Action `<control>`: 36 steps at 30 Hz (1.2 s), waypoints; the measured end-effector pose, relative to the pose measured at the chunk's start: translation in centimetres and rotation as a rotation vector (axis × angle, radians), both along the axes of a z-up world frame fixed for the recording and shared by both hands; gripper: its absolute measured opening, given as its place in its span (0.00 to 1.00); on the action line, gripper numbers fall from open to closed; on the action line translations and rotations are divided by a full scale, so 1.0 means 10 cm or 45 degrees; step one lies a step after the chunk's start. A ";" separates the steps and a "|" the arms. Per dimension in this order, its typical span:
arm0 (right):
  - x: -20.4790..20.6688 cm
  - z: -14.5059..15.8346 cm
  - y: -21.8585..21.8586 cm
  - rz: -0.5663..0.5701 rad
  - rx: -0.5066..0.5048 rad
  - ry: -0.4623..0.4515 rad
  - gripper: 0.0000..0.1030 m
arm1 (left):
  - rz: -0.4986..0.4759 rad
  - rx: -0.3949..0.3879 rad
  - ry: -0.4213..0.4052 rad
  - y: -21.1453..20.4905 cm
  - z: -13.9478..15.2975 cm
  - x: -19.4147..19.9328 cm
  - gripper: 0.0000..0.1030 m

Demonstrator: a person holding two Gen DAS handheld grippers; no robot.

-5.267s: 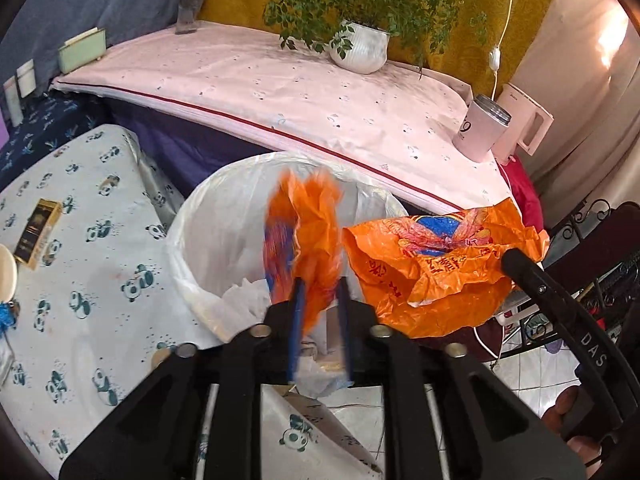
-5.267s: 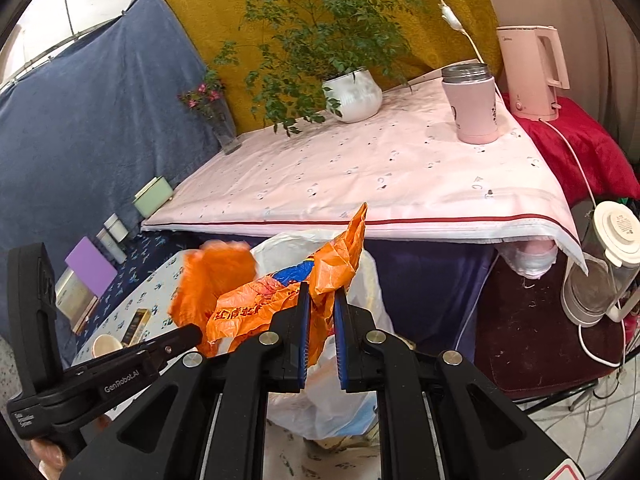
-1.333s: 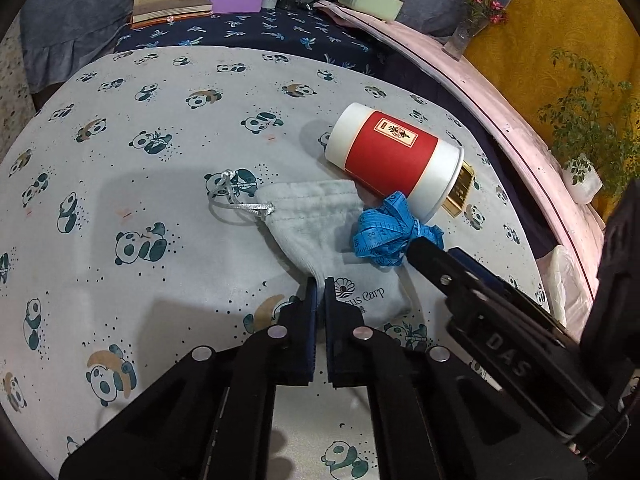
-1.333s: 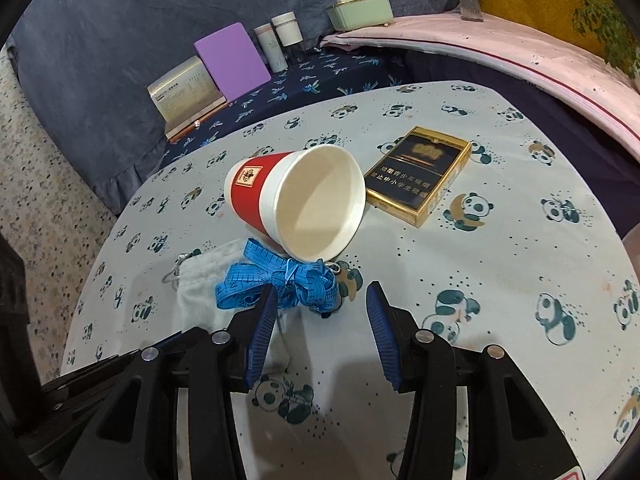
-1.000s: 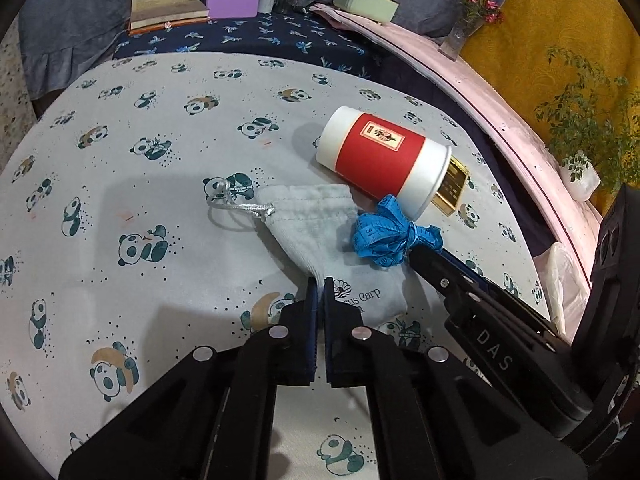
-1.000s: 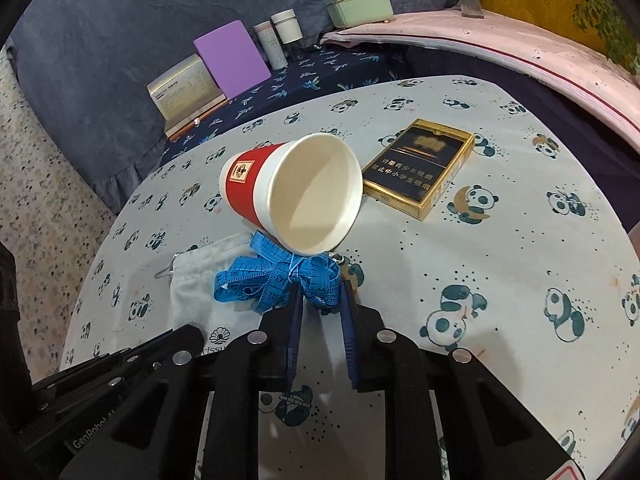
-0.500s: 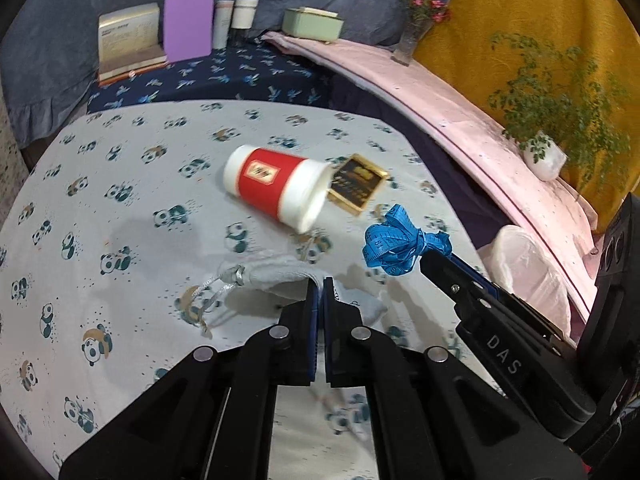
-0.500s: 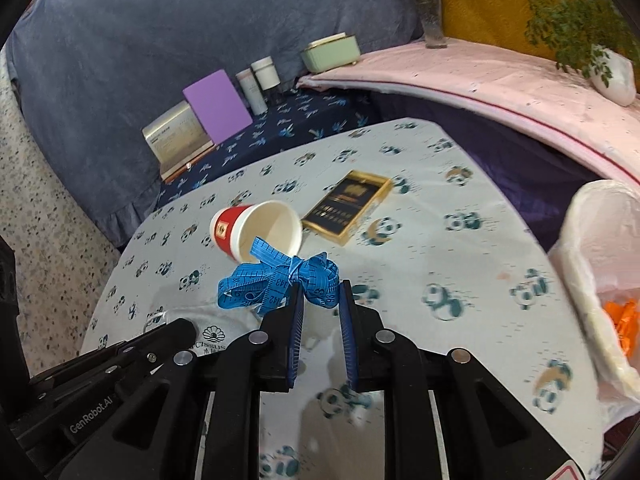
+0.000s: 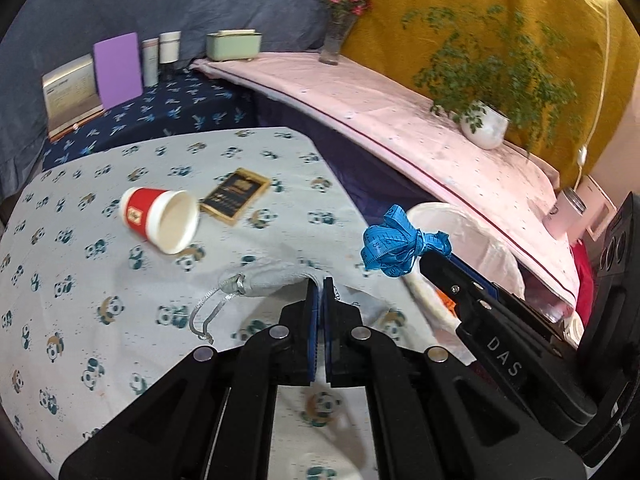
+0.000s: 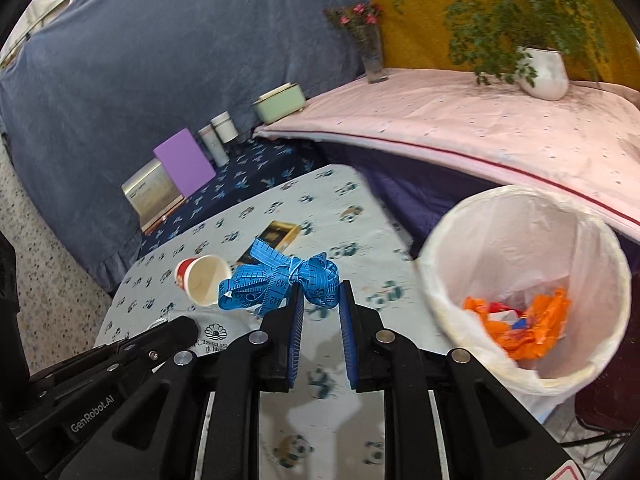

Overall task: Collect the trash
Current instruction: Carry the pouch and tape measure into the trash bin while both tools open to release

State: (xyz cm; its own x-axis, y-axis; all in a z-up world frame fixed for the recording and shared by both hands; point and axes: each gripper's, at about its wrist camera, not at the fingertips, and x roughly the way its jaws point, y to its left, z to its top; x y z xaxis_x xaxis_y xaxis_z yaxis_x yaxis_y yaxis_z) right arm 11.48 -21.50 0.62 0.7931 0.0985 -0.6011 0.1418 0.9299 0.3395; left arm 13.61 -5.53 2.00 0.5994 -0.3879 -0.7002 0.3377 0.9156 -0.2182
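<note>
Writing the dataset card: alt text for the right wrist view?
The right gripper holds a bundled blue tape measure above a panda-print tablecloth, beside a lined bin holding orange wrappers. A tipped red paper cup lies behind.

tape measure (image 10: 280,278): bright blue, black numerals
pouch (image 9: 272,280): pale grey, silver cord
cup (image 9: 160,218): red outside, white inside
table (image 9: 100,280): white cloth, panda print
bin liner (image 10: 520,240): white, orange scraps inside
</note>
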 end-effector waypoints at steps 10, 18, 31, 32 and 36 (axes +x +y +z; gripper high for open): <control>-0.41 0.02 -0.65 -0.167 -0.033 -0.002 0.17 | -0.124 0.030 -0.017 -0.65 0.07 -0.10 0.01; -0.67 -0.03 -1.08 -0.299 -0.050 0.010 0.17 | -0.237 0.058 -0.030 -1.14 0.07 -0.14 0.02; -0.87 -0.19 -1.61 -0.458 -0.017 0.040 0.17 | -0.393 0.051 -0.004 -1.79 0.00 -0.03 0.02; -0.87 -0.20 -1.64 -0.465 -0.017 0.044 0.17 | -0.398 0.045 0.006 -1.83 -0.02 -0.01 0.02; -0.87 -0.25 -1.72 -0.484 -0.011 0.055 0.17 | -0.409 0.035 0.030 -1.92 -0.09 0.07 0.03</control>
State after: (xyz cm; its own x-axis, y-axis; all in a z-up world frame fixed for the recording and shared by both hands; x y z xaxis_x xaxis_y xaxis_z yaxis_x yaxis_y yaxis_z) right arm 2.77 -38.67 -1.84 0.7459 -0.2028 -0.6345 0.4911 0.8110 0.3181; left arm 14.31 -24.78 1.09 0.4331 -0.5353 -0.7252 0.6054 0.7688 -0.2059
